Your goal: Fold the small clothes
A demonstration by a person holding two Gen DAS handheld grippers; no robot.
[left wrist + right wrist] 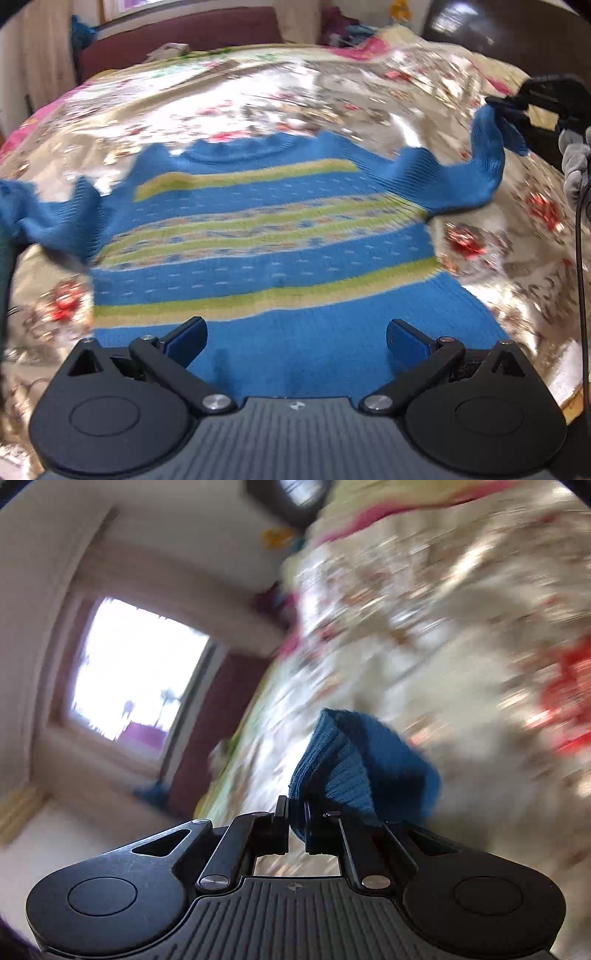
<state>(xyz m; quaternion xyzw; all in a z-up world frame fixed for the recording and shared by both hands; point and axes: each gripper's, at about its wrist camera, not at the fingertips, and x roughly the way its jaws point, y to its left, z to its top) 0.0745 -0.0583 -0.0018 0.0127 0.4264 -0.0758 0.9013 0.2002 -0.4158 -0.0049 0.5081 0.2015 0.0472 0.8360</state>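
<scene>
Where the left wrist view takes in the whole garment, one small knitted sweater (266, 236) lies spread flat across the middle of the frame on a glossy floral bedspread (258, 92). It is blue ribbed wool crossed by four yellow-green bands and a patterned stripe, with a round collar toward the top of the frame. The left gripper (295, 341) stands at lower centre above the hem, its two blue-padded fingers (188, 343) spread wide with nothing between them. One sleeve (487, 158) rises at the upper right to the right gripper (506, 105), which pinches its cuff. A gloved hand (574, 162) shows at the right edge; a dark red headboard (177, 37) fills the top left. The other sleeve trails off the left edge.

Only the right wrist view shows the grip closely. The right gripper (296, 827), lower centre, is clenched on one ribbed blue cuff (343, 760), which bulges above the black fingers. The sweater's body is not visible here. A bright window (136, 668) sits at the left, and the blurred bedspread (443, 627) fills the right.
</scene>
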